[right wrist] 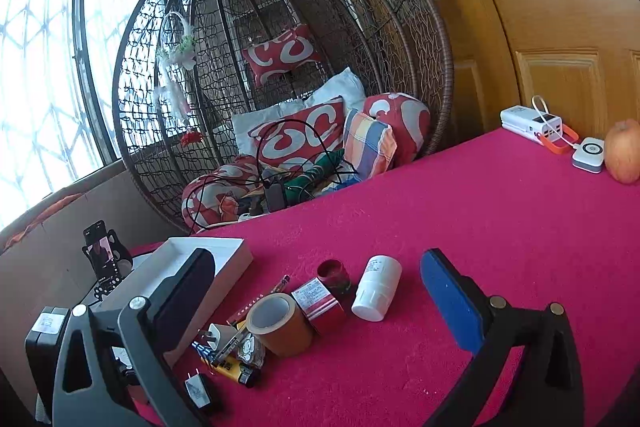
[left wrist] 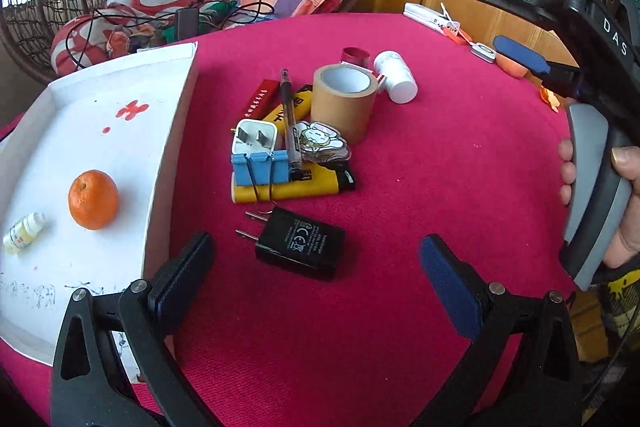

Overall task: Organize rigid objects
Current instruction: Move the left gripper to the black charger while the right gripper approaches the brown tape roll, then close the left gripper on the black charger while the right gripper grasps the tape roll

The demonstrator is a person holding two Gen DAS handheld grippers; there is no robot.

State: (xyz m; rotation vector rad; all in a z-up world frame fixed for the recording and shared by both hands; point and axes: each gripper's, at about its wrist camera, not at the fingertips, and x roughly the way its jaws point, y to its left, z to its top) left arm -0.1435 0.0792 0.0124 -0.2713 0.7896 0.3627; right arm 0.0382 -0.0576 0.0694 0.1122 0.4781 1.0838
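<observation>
Magenta-covered table (left wrist: 440, 187) bears white tray (left wrist: 176, 131), black charger (left wrist: 300, 245), tape roll (left wrist: 344, 99).

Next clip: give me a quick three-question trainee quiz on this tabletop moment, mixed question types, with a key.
1. True or false: the orange lies inside the white tray.
2. Multiple choice: what lies nearest ahead of the left gripper? A) the white bottle B) the black charger C) the tape roll
3. Fill in: the blue binder clip rests on top of the ______ lighter.

Key
1. True; a small dropper bottle lies beside it in the tray.
2. B; it lies on the red cloth ahead of the open jaws.
3. Yellow.
</observation>
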